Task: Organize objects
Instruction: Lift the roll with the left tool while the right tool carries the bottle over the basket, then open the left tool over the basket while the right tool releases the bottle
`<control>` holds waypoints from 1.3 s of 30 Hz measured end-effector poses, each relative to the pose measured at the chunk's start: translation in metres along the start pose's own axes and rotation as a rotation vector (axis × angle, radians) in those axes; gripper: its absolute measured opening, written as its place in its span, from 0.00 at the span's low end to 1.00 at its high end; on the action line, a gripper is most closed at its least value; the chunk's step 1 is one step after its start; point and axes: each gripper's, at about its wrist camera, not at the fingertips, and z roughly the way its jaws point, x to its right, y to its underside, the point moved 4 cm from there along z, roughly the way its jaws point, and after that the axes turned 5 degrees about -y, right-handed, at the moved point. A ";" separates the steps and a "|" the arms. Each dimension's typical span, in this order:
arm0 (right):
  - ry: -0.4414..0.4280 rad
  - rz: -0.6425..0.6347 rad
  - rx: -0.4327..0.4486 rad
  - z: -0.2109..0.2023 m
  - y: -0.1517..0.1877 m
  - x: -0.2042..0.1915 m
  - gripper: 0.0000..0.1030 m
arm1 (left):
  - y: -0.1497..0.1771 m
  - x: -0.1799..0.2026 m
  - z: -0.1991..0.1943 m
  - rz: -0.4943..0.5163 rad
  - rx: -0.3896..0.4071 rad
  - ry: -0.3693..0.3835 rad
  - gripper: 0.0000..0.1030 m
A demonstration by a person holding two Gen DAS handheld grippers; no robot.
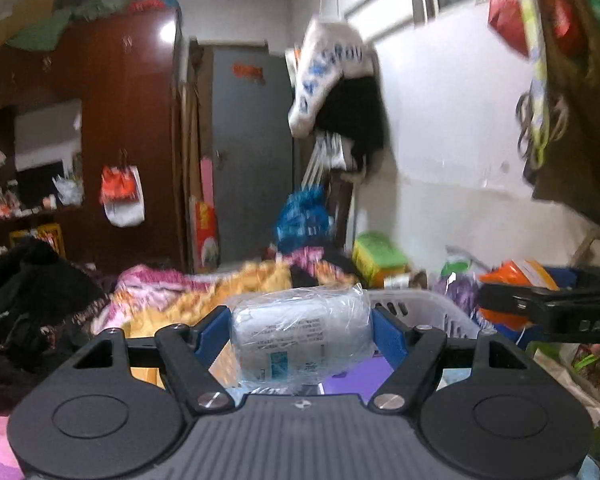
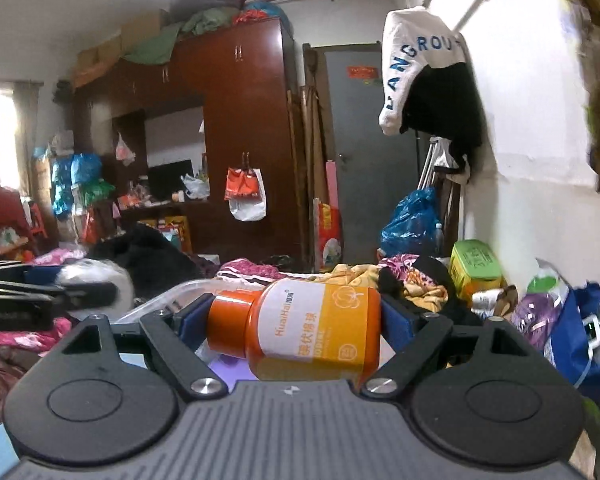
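Note:
My left gripper (image 1: 300,332) is shut on a clear plastic-wrapped white packet (image 1: 300,336), held above a white slotted plastic basket (image 1: 416,308). My right gripper (image 2: 296,324) is shut on an orange bottle with a yellow and white label (image 2: 304,328), lying sideways with its cap to the left, above the basket's rim (image 2: 168,296). The right gripper shows at the right edge of the left wrist view (image 1: 548,304); the left gripper shows at the left edge of the right wrist view (image 2: 40,292).
A bed heaped with coloured blankets and clothes (image 1: 180,292) lies ahead. A green box (image 2: 476,268), a blue bag (image 2: 580,332) and other bags sit along the right wall. A dark wooden wardrobe (image 2: 240,120) and grey door (image 2: 364,152) stand behind.

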 end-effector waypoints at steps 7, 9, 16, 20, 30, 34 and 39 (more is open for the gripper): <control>0.049 0.055 -0.117 0.056 0.012 0.022 0.85 | 0.005 -0.006 0.048 0.002 -0.116 -0.037 0.77; 0.039 0.077 -0.129 0.060 0.017 0.027 0.84 | 0.009 -0.007 0.053 -0.006 -0.135 -0.029 0.77; 0.016 0.118 -0.160 0.059 0.022 0.033 0.90 | 0.018 -0.009 0.058 -0.011 -0.115 -0.010 0.79; 0.029 0.091 -0.123 0.042 0.019 0.033 1.00 | 0.024 -0.014 0.054 -0.005 -0.090 0.001 0.94; -0.073 0.120 -0.081 -0.049 0.103 0.042 1.00 | 0.092 -0.037 -0.034 -0.004 -0.006 0.034 0.97; -0.121 0.162 -0.129 -0.053 0.147 0.032 1.00 | 0.131 -0.045 -0.032 -0.023 -0.072 0.013 0.97; -0.159 0.136 -0.234 -0.028 0.156 0.017 1.00 | 0.150 -0.071 0.004 -0.101 -0.212 0.016 0.97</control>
